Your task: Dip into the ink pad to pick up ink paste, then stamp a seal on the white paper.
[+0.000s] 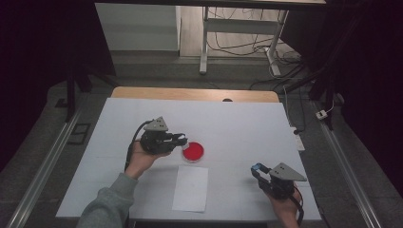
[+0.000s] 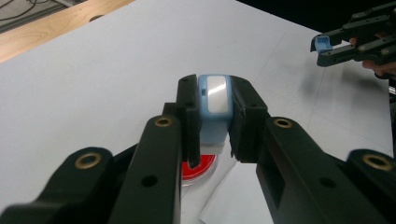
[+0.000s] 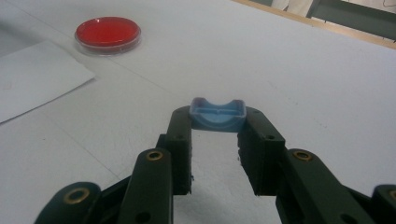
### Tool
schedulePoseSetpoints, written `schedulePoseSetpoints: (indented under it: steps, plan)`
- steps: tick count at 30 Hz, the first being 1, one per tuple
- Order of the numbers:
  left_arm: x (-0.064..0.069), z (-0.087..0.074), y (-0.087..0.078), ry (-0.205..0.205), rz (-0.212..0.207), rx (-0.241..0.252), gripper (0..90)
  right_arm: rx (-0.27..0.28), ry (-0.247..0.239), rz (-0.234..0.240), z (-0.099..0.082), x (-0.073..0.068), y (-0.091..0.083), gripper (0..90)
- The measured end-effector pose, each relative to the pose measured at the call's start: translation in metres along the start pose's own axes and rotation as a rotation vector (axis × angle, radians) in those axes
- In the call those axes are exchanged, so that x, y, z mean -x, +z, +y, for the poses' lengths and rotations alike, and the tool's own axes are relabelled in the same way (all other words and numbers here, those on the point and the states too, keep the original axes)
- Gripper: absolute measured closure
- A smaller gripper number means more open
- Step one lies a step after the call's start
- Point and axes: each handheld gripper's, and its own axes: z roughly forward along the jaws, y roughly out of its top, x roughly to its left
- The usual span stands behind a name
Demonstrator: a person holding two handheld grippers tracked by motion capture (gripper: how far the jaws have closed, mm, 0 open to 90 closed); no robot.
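My left gripper (image 1: pixel 183 140) is shut on a small light-blue block with a white face (image 2: pixel 214 100), held just above and to the left of a round red dish (image 1: pixel 193 152). In the left gripper view the red dish (image 2: pixel 204 168) shows under the jaws. My right gripper (image 1: pixel 258 169) hovers near the table's front right, shut on a small blue cap (image 3: pixel 217 115) with a curved notch. The left gripper view has the right gripper (image 2: pixel 327 46) and the cap (image 2: pixel 322 43) farther off. The red dish (image 3: pixel 108 31) lies far left in the right gripper view.
A white sheet of paper (image 1: pixel 190 187) lies just in front of the dish, near the front edge. The white table cover ends at a wooden strip (image 1: pixel 195 93) at the back. Desk legs and cables stand on the floor beyond.
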Motion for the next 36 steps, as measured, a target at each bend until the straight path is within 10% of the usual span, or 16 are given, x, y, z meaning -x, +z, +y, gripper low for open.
schedulePoseSetpoints:
  steps: [36]
  plan:
    - [0.025,-0.006,-0.009,0.063,-0.052,-0.035,75.6,-0.001,-0.004,0.003,0.000,-0.001,0.001,65.3]
